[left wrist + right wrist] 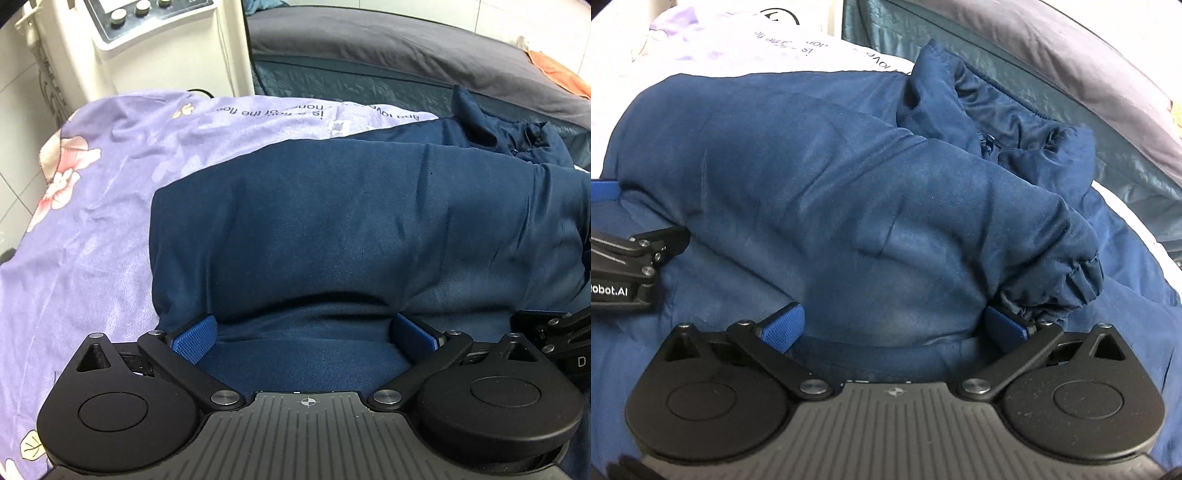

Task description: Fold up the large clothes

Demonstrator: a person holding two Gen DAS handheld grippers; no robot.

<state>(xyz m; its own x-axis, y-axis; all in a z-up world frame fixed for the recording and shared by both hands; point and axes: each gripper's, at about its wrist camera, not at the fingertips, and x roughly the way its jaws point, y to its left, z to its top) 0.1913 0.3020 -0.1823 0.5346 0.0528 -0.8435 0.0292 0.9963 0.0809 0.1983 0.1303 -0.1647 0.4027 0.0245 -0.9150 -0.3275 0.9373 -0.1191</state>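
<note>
A navy padded jacket (351,221) lies folded on a purple floral sheet (92,221). My left gripper (303,332) points steeply down at the jacket's near edge. Its jaws stand wide, and a thick fold of fabric bulges between the blue pads (194,334). In the right wrist view the jacket (831,184) fills the frame, with a sleeve laid across it, the gathered cuff (1067,284) at the right and the collar with its zip (990,142) farther back. My right gripper (894,326) is also wide open over the near edge, the right pad beside the cuff. The two grippers sit side by side.
A white machine with round knobs (147,37) stands at the back left. Behind the sheet is a bed with a grey cover (406,40) and a teal quilted side (351,85). An orange cloth (557,74) lies on it at the far right.
</note>
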